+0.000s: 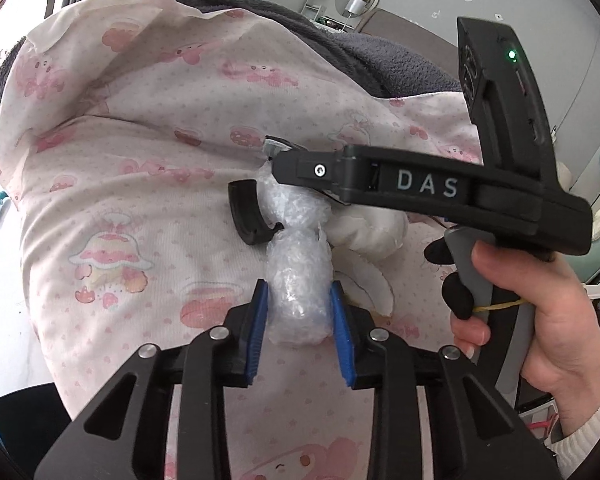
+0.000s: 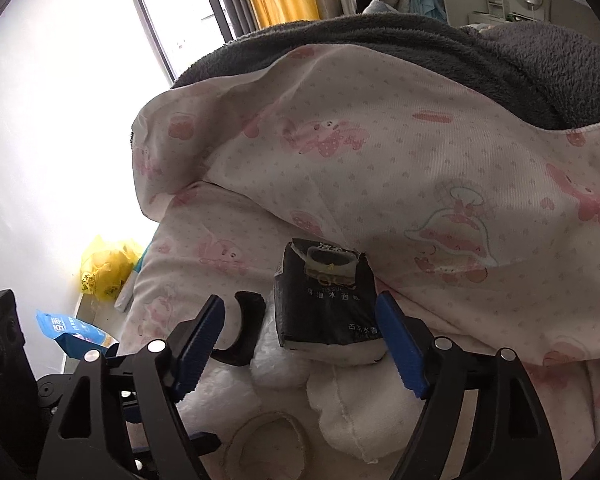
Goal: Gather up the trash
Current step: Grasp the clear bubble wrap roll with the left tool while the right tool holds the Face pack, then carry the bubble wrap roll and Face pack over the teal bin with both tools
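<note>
1. Here, the left gripper [image 1: 298, 312] sat low over a bed; its blue jaws were closed in on a roll of crumpled clear plastic wrap [image 1: 298, 276], pressing both of its sides.
2. The wrap lay on a pink-printed quilt [image 1: 140, 168], its far end just beside a curved black plastic piece [image 1: 248, 216] and a white plush toy [image 1: 364, 232].
3. The right gripper [image 2: 300, 340] stood with jaws wide apart, around a black tissue pack [image 2: 326, 300] without touching it.
4. The pack rested on the plush toy, against the quilt fold.
5. A hand [image 1: 540, 320] gripped the right tool's handle.
6. A grey fleece blanket [image 2: 420, 40] lay beyond the quilt; a yellow plastic bag [image 2: 104, 264] sat near the wall.
</note>
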`<action>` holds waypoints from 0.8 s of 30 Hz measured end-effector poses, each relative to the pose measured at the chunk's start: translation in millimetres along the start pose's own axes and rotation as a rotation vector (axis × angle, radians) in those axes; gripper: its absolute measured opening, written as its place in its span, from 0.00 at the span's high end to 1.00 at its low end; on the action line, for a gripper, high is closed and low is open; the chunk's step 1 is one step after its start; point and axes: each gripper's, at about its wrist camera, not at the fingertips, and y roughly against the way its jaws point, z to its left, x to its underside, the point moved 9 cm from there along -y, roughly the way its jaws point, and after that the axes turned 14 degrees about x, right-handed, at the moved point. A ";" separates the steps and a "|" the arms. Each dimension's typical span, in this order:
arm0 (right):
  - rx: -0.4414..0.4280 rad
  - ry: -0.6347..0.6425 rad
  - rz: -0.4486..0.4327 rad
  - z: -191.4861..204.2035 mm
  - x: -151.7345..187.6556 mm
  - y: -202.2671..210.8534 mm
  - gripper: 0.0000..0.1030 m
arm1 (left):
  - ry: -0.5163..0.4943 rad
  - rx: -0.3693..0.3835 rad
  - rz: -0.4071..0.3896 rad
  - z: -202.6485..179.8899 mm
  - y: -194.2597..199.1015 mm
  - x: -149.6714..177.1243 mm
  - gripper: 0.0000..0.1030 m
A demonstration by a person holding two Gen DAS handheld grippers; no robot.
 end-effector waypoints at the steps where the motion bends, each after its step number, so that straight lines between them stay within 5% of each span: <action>1: 0.003 -0.002 -0.001 -0.5 -0.2 -0.6 0.24 | 0.004 0.000 0.000 0.6 1.5 0.0 0.68; 5: 0.014 -0.019 0.000 -3.6 -0.1 -3.7 0.26 | 0.002 -0.004 -0.008 1.2 8.0 -0.5 0.68; 18: 0.053 -0.128 0.005 -22.8 -3.6 -11.8 0.74 | -0.026 -0.013 -0.027 3.5 35.8 2.0 0.68; 24: 0.091 -0.078 -0.028 -13.8 -13.3 -2.8 0.84 | -0.019 -0.040 -0.045 17.5 56.3 3.1 0.69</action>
